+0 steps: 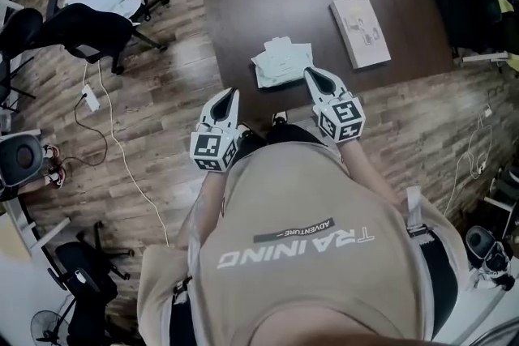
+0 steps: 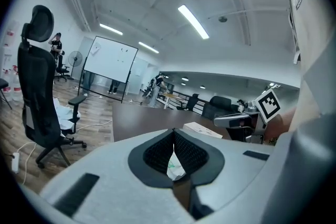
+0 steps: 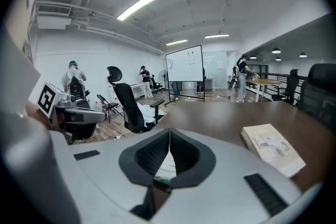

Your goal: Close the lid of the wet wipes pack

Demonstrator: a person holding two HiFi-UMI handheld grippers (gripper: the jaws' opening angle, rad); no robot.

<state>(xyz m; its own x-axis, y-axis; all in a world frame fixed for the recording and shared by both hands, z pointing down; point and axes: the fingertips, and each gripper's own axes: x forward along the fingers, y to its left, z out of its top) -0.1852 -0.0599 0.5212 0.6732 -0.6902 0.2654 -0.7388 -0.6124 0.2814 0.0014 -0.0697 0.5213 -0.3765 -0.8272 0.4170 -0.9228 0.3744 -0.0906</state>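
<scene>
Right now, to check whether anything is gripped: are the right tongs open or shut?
Shut, empty: the right gripper view shows the right tongs with jaws meeting at the tips; the wet wipes pack lies beyond them.

- You wear a beige shirt (image 1: 300,198); across it runs white "TRAINING" lettering under a dark strip that reads "ADVENTURE".
- Your left gripper (image 1: 233,93) and right gripper (image 1: 311,74) have smooth pale grey shells that taper to a point at the jaws.
- Black ribbed pads line the inside of the jaws.
- Each gripper carries a cube (image 1: 212,150) of black-and-white square markers.
</scene>
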